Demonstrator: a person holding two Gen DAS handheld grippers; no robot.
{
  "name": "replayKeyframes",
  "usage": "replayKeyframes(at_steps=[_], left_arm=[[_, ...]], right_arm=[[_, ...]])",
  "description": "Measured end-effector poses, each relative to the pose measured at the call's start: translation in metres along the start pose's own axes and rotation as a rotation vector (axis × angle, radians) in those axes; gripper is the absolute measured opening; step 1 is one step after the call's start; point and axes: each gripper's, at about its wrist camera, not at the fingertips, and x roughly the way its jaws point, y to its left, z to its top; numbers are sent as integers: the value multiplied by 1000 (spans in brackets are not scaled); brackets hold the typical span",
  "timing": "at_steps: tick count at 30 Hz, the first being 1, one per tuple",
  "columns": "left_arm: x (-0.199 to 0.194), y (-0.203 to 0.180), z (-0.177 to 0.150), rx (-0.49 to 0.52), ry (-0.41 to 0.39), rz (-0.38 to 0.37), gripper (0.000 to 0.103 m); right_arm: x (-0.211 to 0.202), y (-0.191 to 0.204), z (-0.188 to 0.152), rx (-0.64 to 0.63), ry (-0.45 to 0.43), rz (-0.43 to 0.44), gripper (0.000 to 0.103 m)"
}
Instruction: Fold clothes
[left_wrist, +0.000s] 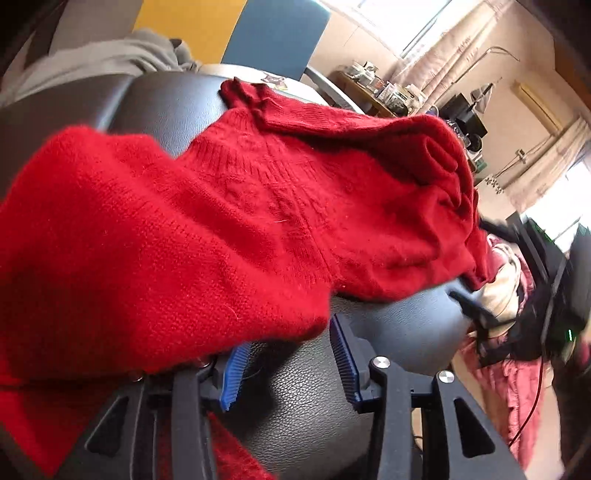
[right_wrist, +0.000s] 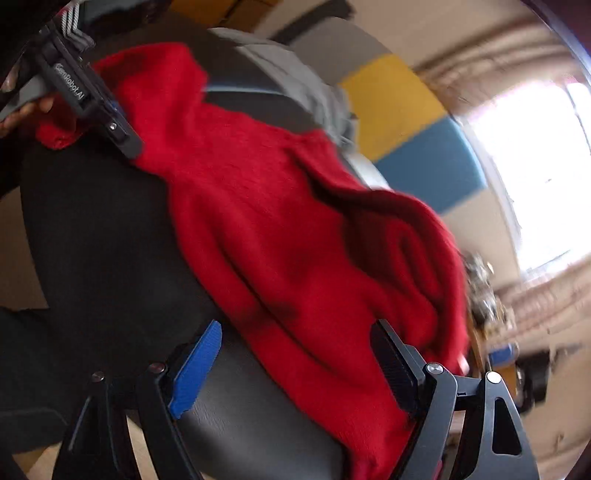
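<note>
Black leather cushions carry a red knitted sweater against a yellow and blue wall, its long axis running in the left wrist view from the near left to the far right, where a ribbed cuff points away and a bunched end droops over the cushion edge. Left tongs stand open, the sweater draped over the left finger with nothing pinched between the blue pads. Right tongs gape wide with red knit lying between the fingers unclamped, and "GenRobot.AI" seems to be printed on the other gripper body, though blurred
</note>
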Motion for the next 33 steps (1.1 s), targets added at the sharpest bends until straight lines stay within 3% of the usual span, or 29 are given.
replayKeyframes(at_steps=[6,8,9,10,11,15,18,21,25,29,33], left_arm=[[-9,18,-1,-16,-16,-28,44],[-10,22,-1,-19,-16,-41,44],[-10,21,-2,-14,-17,-43,44],[-9,22,-2,-11,-18,-47,44],[-10,23,-3,-13,-20,-54,44],[-16,30,-3,-19,-41,-41,44],[-26,42,2,-7,-76,74,44],[-40,76,12,-78,-90,184,43],[-82,121,20,-268,-169,93,43],[-114,128,11,-335,-209,-159,50],[-107,117,-14,-354,-162,-263,56]], right_arm=[[35,81,-2,-294,7,94,86],[48,85,-1,-280,38,149,80],[53,80,0,-229,58,171,65],[57,76,1,-186,77,188,29],[56,79,1,-174,91,184,11],[43,91,4,-107,105,198,9],[14,90,16,13,39,276,9],[-22,95,28,136,-36,425,9],[-60,112,44,243,-146,593,9],[-78,139,44,372,-227,768,9],[-70,179,31,407,-178,815,21]])
